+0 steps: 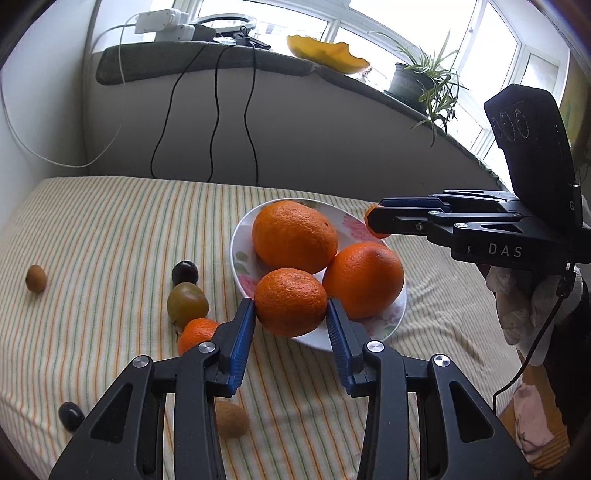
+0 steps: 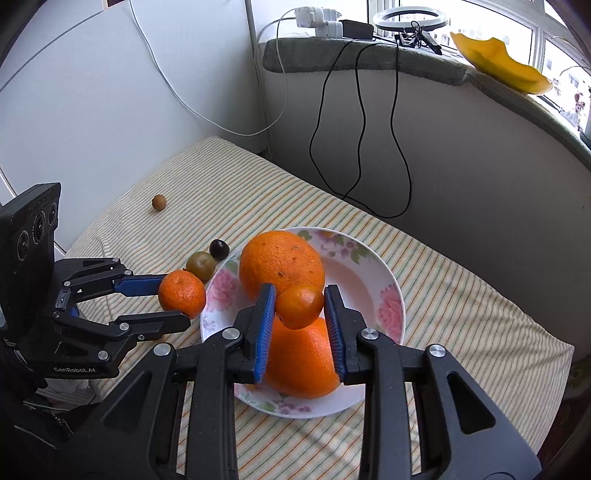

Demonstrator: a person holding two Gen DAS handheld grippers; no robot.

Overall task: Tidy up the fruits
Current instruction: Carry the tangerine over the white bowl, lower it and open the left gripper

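Observation:
A floral white plate (image 1: 242, 254) (image 2: 373, 266) on the striped cloth holds two large oranges (image 1: 294, 236) (image 1: 364, 280) (image 2: 280, 264) (image 2: 306, 362). My left gripper (image 1: 291, 312) (image 2: 177, 301) is shut on a mandarin (image 1: 290, 302) (image 2: 182, 294) at the plate's left rim. My right gripper (image 2: 300, 308) (image 1: 373, 221) is shut on a small mandarin (image 2: 299, 306) (image 1: 376, 233) held above the plate. Loose on the cloth lie another mandarin (image 1: 195, 334), a green-brown fruit (image 1: 187, 302) (image 2: 201, 264), a dark plum (image 1: 184, 272) (image 2: 219, 249) and a small brown fruit (image 1: 36, 278) (image 2: 159, 202).
A kiwi (image 1: 232, 419) and a dark fruit (image 1: 71, 416) lie near the cloth's front edge. Black cables (image 1: 214, 122) hang down the wall behind. The sill carries a potted plant (image 1: 413, 79), a yellow bowl (image 1: 325, 51) (image 2: 498, 64) and chargers (image 2: 325, 18).

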